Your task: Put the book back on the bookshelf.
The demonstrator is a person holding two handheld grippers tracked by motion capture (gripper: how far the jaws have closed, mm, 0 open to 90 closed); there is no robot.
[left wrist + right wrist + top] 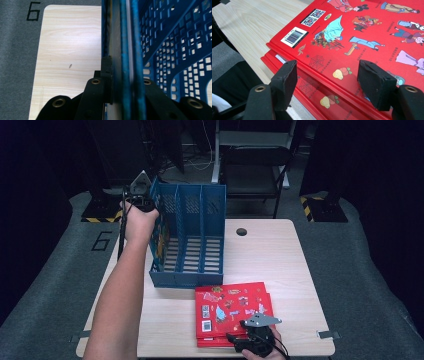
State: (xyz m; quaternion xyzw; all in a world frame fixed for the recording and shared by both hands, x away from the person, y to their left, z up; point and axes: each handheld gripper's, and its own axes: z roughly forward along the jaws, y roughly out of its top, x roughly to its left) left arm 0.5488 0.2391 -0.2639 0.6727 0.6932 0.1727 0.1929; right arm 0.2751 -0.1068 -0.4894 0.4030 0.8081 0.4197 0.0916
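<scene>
A pale wood-grain tabletop (280, 265) stands on grey carpet in a dark room, with a black chair (255, 162) beyond its far edge.

The right gripper (239, 336) sits at the near edge of the tabletop, at about 6 o'clock, with a grey three-cornered plate on top. Its jaws are spread wide and grasp nothing. In the right gripper view they rise on either side of the near edge of a stack of red books (362, 35), the left jaw just beside the spines and the right jaw over the top cover. The books lie flat, one on another, directly ahead of this gripper toward 12 o'clock. The top cover carries small colourful figures, a barcode and a square code.

The left gripper (145, 202) is held up at about 10 o'clock, at the far left of the tabletop. It is clenched on the left outer wall of a blue file rack (175, 50), one jaw on each side of the wall near its top edge. The rack has three open slots with perforated dividers. It stands upright at the centre left, just beyond the books toward 11 o'clock.
</scene>
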